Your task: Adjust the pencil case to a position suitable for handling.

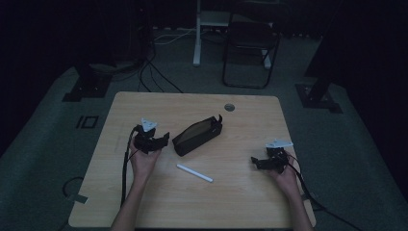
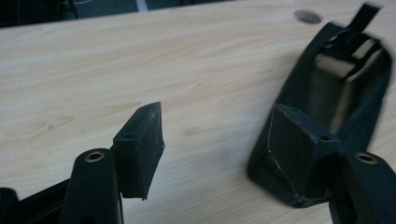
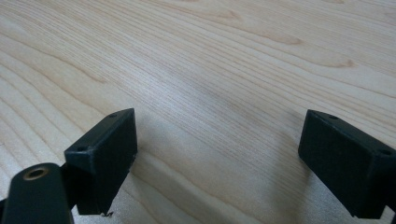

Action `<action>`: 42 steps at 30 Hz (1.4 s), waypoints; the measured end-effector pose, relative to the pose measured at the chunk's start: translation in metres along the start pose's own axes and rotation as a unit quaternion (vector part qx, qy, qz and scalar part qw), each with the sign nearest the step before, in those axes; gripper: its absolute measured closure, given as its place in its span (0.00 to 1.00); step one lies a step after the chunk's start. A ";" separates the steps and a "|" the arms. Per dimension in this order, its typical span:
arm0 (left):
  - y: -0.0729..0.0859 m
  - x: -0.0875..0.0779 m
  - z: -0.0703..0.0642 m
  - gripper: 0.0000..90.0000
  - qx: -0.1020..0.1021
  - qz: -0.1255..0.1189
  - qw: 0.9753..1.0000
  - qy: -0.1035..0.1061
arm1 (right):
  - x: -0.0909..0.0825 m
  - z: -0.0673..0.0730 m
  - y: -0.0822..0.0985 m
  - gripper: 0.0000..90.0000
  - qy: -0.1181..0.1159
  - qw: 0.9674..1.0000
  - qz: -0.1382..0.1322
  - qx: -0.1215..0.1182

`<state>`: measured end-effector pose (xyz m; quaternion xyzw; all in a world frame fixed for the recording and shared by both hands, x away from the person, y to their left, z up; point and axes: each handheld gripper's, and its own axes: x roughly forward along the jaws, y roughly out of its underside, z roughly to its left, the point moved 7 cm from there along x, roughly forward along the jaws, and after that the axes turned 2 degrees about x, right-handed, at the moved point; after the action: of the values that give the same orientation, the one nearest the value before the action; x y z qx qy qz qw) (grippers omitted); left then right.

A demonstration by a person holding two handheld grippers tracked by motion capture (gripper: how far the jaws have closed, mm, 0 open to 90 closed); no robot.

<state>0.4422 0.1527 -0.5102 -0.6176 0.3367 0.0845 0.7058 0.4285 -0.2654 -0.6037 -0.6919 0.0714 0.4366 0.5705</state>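
I have the left hand-held gripper [image 1: 163, 140] low over the light wooden surface [image 1: 159, 103], left of centre, with its jaws spread wide and nothing between them. In the left gripper view, bare wood shows in the gap, and the right-hand jaw stands just in front of the near end of the long black fabric pouch [image 2: 345, 88]; I cannot tell whether that jaw touches the pouch or merely overlaps it in the view.

From the high view, the pouch [image 1: 197, 135] lies at the middle of the surface, set at a slant, its near end toward my left hand-held gripper and its far end, with a short black strap sticking up, pointing toward the far right. Its top is unzipped, and the opening gapes so that a brownish inside shows.

A slim white stick-shaped pen [image 1: 194, 173] lies flat on the surface just nearer than the pouch, apart from it, between my two hands.

The right hand-held gripper [image 1: 255, 162] sits near the right edge of the surface, well apart from both pouch and pen. Its jaws are also spread wide and empty; in the right gripper view there is plain wood grain between them.

A round grey grommet hole [image 1: 229, 107] sits near the far edge of the surface.
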 end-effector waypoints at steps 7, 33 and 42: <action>-0.015 -0.004 -0.014 0.41 0.008 -0.015 1.000 0.012 | 0.000 0.000 0.000 0.13 0.000 1.000 0.000 0.001; -0.003 0.041 -0.042 0.63 0.041 0.038 0.997 0.055 | 0.000 -0.001 0.000 0.13 0.003 1.000 0.000 0.003; 0.004 0.050 -0.045 0.74 0.053 0.059 0.995 0.063 | 0.000 -0.001 0.000 0.13 0.003 1.000 0.000 0.003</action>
<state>0.4616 0.0973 -0.5429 -0.5628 0.4204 0.0690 0.7084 0.4288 -0.2661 -0.6037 -0.6913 0.0744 0.4342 0.5728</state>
